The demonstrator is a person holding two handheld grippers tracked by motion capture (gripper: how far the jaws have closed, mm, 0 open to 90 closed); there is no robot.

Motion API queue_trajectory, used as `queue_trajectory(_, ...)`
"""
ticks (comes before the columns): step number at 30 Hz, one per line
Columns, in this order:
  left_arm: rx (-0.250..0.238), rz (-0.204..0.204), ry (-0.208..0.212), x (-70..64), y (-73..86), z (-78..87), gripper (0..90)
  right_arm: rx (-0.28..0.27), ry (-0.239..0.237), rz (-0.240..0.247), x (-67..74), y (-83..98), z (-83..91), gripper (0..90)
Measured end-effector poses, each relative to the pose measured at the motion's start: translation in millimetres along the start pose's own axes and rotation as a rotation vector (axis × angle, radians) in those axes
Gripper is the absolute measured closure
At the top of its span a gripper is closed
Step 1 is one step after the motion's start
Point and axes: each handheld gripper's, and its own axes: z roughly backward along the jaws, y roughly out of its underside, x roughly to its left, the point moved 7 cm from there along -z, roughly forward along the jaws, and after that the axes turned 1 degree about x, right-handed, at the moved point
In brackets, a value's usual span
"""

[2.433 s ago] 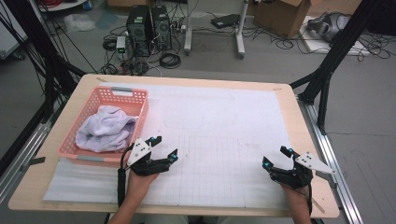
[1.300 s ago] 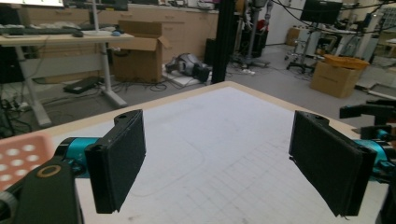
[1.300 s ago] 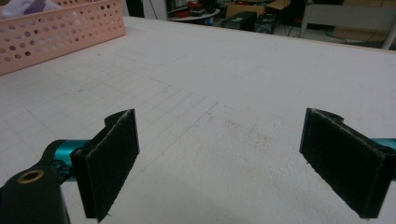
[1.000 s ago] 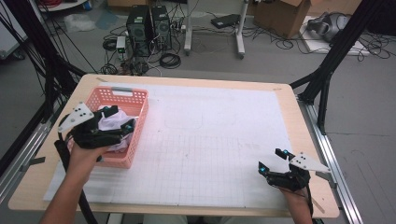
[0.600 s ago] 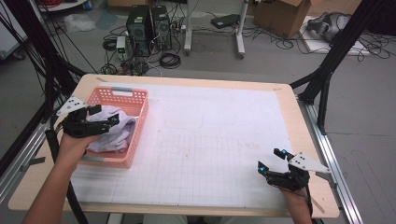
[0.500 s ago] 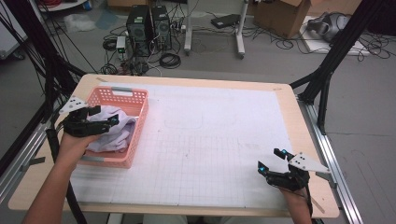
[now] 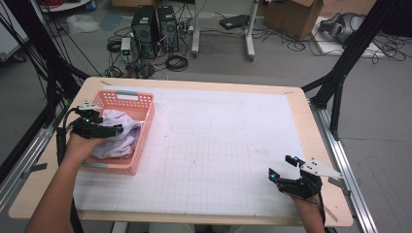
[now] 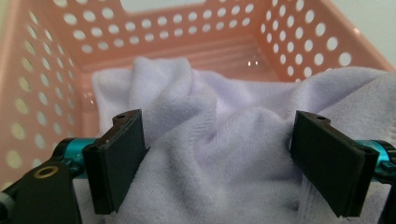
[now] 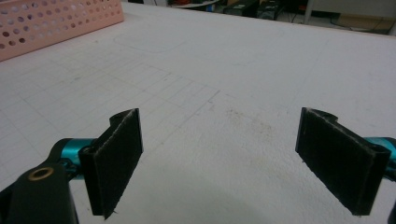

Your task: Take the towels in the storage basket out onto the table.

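Lighting is even, diffuse and overhead; shadows on the table (image 7: 233, 160) are soft and faint. The high view is slightly soft, with low resolution. In the left gripper view, small specular highlights mark the basket (image 8: 243, 51) floor. Near jaws appear slightly blurred.

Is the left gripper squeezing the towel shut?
No, the left gripper has its jaws wide apart, with the towel bunched loose between them.

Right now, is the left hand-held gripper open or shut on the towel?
Open: the left hand-held gripper has jaws spread wide around the towel.
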Motion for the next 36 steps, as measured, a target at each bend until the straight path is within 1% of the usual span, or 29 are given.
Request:
queue_trajectory(1, 0.016, -0.002, 0.006, 0.2, 1.2, -1.9, 16.7, 0.003, 0.007, 0.001, -0.4, 0.2, 0.0, 11.2)
queue_trajectory(2, 0.055, 0.005, 0.02, 0.2, 4.6, -6.8, 15.7, 0.0, 0.008, 0.001, -0.7, -0.1, -0.1, 11.2)
queue_trajectory(3, 0.055, 0.005, 0.02, 0.2, 4.6, -6.8, 15.2, 0.0, 0.008, 0.001, -0.7, -0.1, -0.1, 11.2)
queue_trajectory(4, 0.079, 0.004, 0.026, 0.4, 5.7, -8.2, 15.2, 0.0, 0.006, -0.004, -0.6, -0.4, 0.1, 11.2)
queue_trajectory(6, 0.108, 0.033, 0.056, -0.5, 8.1, -12.8, 8.4, 0.001, 0.014, -0.003, -0.4, -1.4, 0.2, 11.0)
queue_trajectory(7, 0.143, 0.034, 0.046, 0.7, 11.4, -18.1, 7.3, -0.001, 0.016, -0.004, -0.5, -1.9, 0.1, 11.0)
queue_trajectory(8, 0.143, 0.034, 0.046, 0.7, 11.4, -18.1, 5.3, -0.001, 0.016, -0.004, -0.5, -1.9, 0.1, 11.0)
queue_trajectory(9, 0.166, 0.025, 0.032, -0.7, 13.2, -23.4, 3.5, 0.002, 0.013, -0.001, 0.0, -2.1, -0.2, 11.0)
queue_trajectory(10, 0.166, 0.025, 0.032, -0.7, 13.2, -23.4, 1.7, 0.002, 0.015, 0.001, 0.3, -2.2, -0.4, 11.0)
queue_trajectory(12, 0.187, 0.0, 0.013, -3.0, 15.0, -28.5, 1.7, 0.005, 0.014, 0.005, 0.9, -2.0, -0.7, 11.0)
queue_trajectory(15, 0.207, -0.006, -0.013, -6.6, 15.8, -33.0, 1.7, 0.006, 0.014, 0.004, 0.7, -1.8, -1.2, 11.0)
queue_trajectory(16, 0.208, -0.009, -0.011, -6.9, 16.1, -33.3, 1.6, 0.007, 0.014, 0.006, 0.3, -1.8, -1.3, 11.0)
queue_trajectory(17, 0.209, -0.022, -0.005, -6.0, 17.0, -33.9, 1.7, 0.007, 0.014, 0.005, 0.2, -1.8, -1.5, 11.0)
queue_trajectory(18, 0.209, -0.022, -0.005, -6.0, 17.0, -33.9, 1.7, 0.007, 0.014, 0.005, 0.2, -1.8, -1.5, 11.0)
queue_trajectory(19, 0.213, -0.027, -0.013, -6.0, 17.4, -35.0, 1.7, 0.006, 0.015, 0.003, 0.4, -2.0, -1.6, 11.0)
queue_trajectory(21, 0.217, -0.041, -0.045, -6.6, 17.8, -39.4, 2.1, 0.005, 0.013, 0.008, 1.2, -2.2, -1.6, 11.0)
queue_trajectory(22, 0.218, -0.049, -0.059, -6.9, 17.4, -41.7, 3.5, 0.005, 0.012, 0.011, 1.2, -2.3, -1.6, 11.0)
queue_trajectory(23, 0.207, -0.05, -0.068, -8.0, 16.3, -44.4, 5.3, 0.007, 0.009, 0.011, 1.8, -2.2, -1.5, 11.0)
queue_trajectory(26, 0.201, -0.048, -0.063, -7.4, 15.6, -43.0, 14.5, 0.009, 0.008, 0.014, 2.3, -2.7, -1.3, 11.0)
queue_trajectory(27, 0.188, -0.042, -0.058, -7.2, 14.5, -41.1, 19.5, 0.008, 0.007, 0.019, 1.9, -3.0, -1.6, 11.0)
queue_trajectory(29, 0.185, -0.041, -0.055, -6.6, 13.7, -39.3, 31.2, 0.009, 0.006, 0.014, 1.8, -3.0, -2.3, 11.0)
queue_trajectory(30, 0.172, -0.023, -0.02, -10.0, 11.7, -38.0, 40.0, 0.011, 0.005, 0.011, 1.8, -2.8, -2.6, 11.0)
queue_trajectory(31, 0.172, -0.017, -0.009, -12.5, 11.2, -38.7, 50.7, 0.01, 0.005, 0.013, 1.6, -3.0, -3.0, 11.0)
queue_trajectory(32, 0.172, -0.017, -0.009, -12.5, 11.2, -38.7, 55.7, 0.011, 0.006, 0.016, 1.6, -2.9, -3.2, 11.0)
queue_trajectory(34, 0.173, 0.004, -0.006, -14.1, 10.1, -39.0, 61.1, 0.01, 0.007, 0.015, 2.0, -3.4, -2.8, 11.0)
queue_trajectory(35, 0.172, 0.023, 0.004, -13.0, 9.6, -38.2, 61.1, 0.01, 0.007, 0.015, 2.0, -3.4, -2.8, 11.0)
queue_trajectory(36, 0.166, 0.04, 0.013, -11.6, 9.0, -37.1, 63.0, 0.013, 0.008, 0.013, 2.0, -3.2, -2.2, 11.1)
